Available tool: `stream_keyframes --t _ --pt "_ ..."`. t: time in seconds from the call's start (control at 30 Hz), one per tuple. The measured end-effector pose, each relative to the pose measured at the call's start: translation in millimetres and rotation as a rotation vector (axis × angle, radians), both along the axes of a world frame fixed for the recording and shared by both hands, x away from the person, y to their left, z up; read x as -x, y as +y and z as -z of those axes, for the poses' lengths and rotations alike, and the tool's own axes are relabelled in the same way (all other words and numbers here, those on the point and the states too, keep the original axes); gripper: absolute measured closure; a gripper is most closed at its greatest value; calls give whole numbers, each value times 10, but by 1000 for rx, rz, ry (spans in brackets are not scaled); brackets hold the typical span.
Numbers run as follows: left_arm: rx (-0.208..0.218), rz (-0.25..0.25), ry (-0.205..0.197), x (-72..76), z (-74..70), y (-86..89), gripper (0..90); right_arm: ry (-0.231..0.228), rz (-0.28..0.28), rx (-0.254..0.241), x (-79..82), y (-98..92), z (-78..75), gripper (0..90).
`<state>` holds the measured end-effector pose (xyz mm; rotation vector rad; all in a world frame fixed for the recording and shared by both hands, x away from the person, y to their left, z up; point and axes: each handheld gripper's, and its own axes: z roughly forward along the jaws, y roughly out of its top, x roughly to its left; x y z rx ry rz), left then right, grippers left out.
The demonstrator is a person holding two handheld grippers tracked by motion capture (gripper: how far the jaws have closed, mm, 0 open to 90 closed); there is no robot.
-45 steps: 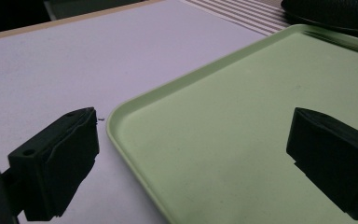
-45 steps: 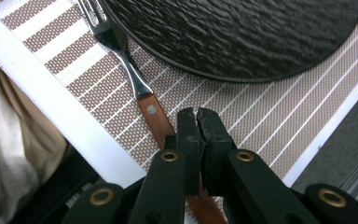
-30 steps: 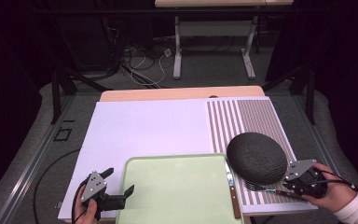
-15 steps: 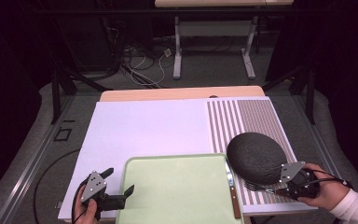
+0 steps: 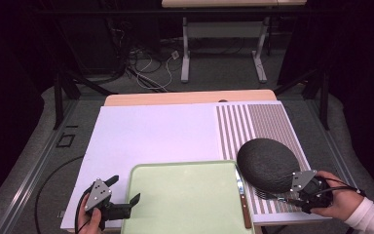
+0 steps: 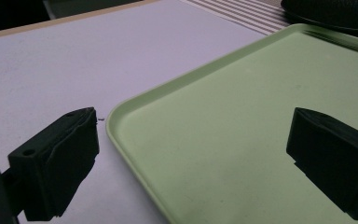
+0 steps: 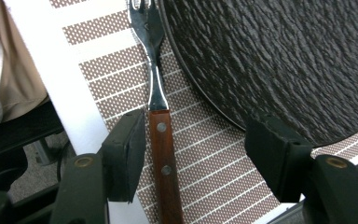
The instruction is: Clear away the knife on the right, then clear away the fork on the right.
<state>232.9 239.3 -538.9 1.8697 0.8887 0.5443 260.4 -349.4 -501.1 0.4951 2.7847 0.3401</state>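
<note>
At the lower right of the high view the right gripper (image 5: 308,197) has just been opening; its jaws stand apart around the wooden-handled fork (image 7: 161,140), gripping nothing. The fork lies on the striped mat (image 7: 205,154) just beside the dark plate (image 7: 284,60). At lower left, the left gripper (image 5: 121,207) gapes empty over the green tray's (image 6: 223,130) corner

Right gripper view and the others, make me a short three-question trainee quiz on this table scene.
1. True or false: the right claw is clamped on the fork.
2. What lies beside the green tray, along its right edge? A) a spoon B) a wood-handled knife C) a cup
3. Fill in: the fork lies on the striped mat next to the dark ____.

Key:
1. False; its jaws have just been opening, and the handle lies between them ungripped.
2. B
3. plate
</note>
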Motion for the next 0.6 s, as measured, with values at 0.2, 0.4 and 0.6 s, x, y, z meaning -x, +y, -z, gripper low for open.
stream_keyframes --t 0.2,0.4,0.6 --pt "-1 0 -2 3 0 3 27 9 -7 6 1 -3 22 365" --pt "-1 0 0 3 0 -2 27 42 -23 29 23 2 15 498" --pt "-1 0 1 2 1 -3 27 65 -21 16 32 1 64 588"
